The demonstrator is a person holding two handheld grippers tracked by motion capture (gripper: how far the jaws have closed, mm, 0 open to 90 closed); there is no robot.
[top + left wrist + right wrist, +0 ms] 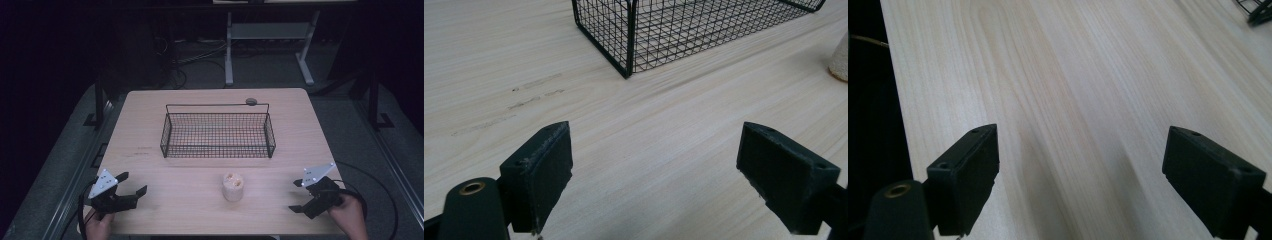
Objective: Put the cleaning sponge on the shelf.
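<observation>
The left gripper (131,184) is being held with jaws spread over the table (150,130). The cup (233,186) is being left standing midway, before the basket (217,131). The right gripper (296,196) is being held spread too.

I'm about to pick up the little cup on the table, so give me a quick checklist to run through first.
1. Left claw open, nothing between the jaws: ok.
2. Right claw open, nothing between the jaws: ok.
3. Cup upright on the table, apart from both claws: ok.
4. Bare table between the cup and each claw: ok.
5. Wire basket upright behind the cup, with nothing visible inside: ok.
6. What the cup holds, and how firm its wall is: cannot tell.
</observation>
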